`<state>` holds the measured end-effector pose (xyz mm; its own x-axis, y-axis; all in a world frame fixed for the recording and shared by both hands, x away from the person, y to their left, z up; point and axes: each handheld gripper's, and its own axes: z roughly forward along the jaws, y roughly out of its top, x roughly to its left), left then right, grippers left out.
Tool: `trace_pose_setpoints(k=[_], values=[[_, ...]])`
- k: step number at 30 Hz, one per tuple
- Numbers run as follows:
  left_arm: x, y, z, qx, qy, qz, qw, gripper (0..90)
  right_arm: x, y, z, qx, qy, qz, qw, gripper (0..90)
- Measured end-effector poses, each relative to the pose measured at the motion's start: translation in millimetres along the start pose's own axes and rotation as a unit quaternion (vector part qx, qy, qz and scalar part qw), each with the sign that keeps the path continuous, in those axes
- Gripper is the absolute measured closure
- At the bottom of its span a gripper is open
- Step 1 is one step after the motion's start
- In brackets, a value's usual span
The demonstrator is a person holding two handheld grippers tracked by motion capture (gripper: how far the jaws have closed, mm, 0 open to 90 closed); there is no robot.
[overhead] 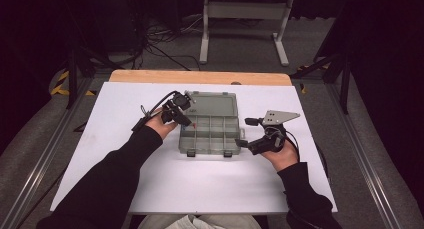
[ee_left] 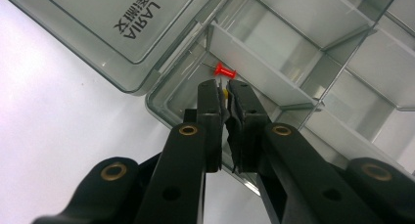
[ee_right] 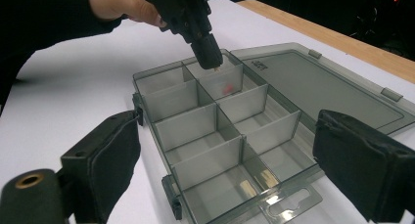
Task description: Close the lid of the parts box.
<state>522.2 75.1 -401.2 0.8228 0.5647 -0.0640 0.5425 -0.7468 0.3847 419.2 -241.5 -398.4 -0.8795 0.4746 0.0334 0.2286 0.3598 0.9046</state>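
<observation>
My left gripper (ee_left: 223,94) pinches a yellow pin (ee_left: 224,93), directly above the organiser box's (overhead: 210,146) corner compartment. A red pin (ee_left: 224,71) lies just beyond its tips, shaft level. My right gripper (ee_right: 222,160) gapes wide at the box's opposite end.

The high view looks forward and down from above the person's side, taking in the whole white surface (overhead: 200,189) from a distance. The left gripper view sits very close over a corner compartment of the divided box (ee_left: 303,53). The right gripper view faces the same box (ee_right: 220,136) from its end, low and near. All three share that box.
</observation>
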Motion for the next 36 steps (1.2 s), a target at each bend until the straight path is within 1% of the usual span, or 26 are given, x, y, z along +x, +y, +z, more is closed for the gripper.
trace_pose_setpoints(k=[2, 6, 9, 15, 17, 18, 19, 20, 21, 22, 23, 26, 28, 31, 36], values=[[-0.8, 0.0, 1.1, 0.0, 0.0, -0.003, 1.0, 84.5, 0.1, 0.1, 0.1, 0.0, 0.0, 0.0, 1.0, 10.7], [-1.5, 0.0, 2.7, 0.005, -0.002, -0.001, 1.0, 84.4, 0.1, 0.1, 0.0, 0.0, 0.0, 0.0, 1.0, 10.7], [-1.5, -0.2, 3.6, 0.005, -0.005, -0.003, 1.0, 84.1, 0.0, 0.1, 0.0, -0.001, 0.0, 0.0, 1.0, 10.7], [-1.5, -0.3, 3.2, 0.005, -0.003, -0.002, 1.0, 83.4, 0.0, 0.4, -0.5, -0.002, 0.0, 0.001, 1.0, 10.7], [-0.8, -0.5, 3.0, 0.005, -0.007, 0.0, 1.0, 81.5, -0.1, 0.2, -0.4, -0.001, 0.0, 0.001, 1.0, 10.7], [-0.6, -0.5, 2.9, 0.004, -0.01, -0.001, 0.9999, 78.6, 0.0, 0.3, -0.3, -0.001, 0.0, 0.001, 1.0, 10.7], [-0.4, -0.9, 1.9, -0.003, -0.019, -0.003, 0.9998, 76.1, 0.0, 0.3, -0.3, -0.001, 0.0, 0.001, 1.0, 10.7], [-0.1, -0.8, 0.7, -0.004, -0.019, 0.002, 0.9998, 69.6, 0.1, 0.5, -0.5, -0.001, 0.0, 0.0, 1.0, 10.7], [-0.2, -1.4, -1.4, -0.009, -0.021, 0.003, 0.9997, 67.3, 0.1, 0.6, -0.7, -0.002, 0.0, 0.0, 1.0, 10.7], [0.4, -1.8, -3.8, -0.014, -0.023, 0.005, 0.9996, 62.7, 0.0, 0.6, -0.8, -0.002, -0.001, 0.0, 1.0, 10.7], [0.4, -2.3, -5.6, -0.017, -0.025, 0.006, 0.9995, 60.5, -0.3, 0.5, -0.9, -0.002, -0.001, 0.001, 1.0, 10.7], [-0.2, -3.3, -9.4, -0.021, -0.024, 0.009, 0.9994, 55.5, -0.5, 0.1, -0.5, -0.001, -0.001, 0.001, 1.0, 10.7], [-1.0, -4.6, -13.8, -0.029, -0.029, 0.009, 0.9991, 54.8, -0.5, 0.1, -0.2, 0.0, -0.001, 0.001, 1.0, 10.7], [-2.4, -7.3, -23.5, -0.047, -0.035, 0.013, 0.9982, 52.1, -0.7, 0.8, 0.2, -0.001, -0.002, 0.002, 1.0, 10.8], [-3.4, -12.2, -33.9, -0.067, -0.041, 0.007, 0.9969, 49.8, -0.9, 1.2, 1.7, 0.001, -0.002, 0.001, 1.0, 11.0]])
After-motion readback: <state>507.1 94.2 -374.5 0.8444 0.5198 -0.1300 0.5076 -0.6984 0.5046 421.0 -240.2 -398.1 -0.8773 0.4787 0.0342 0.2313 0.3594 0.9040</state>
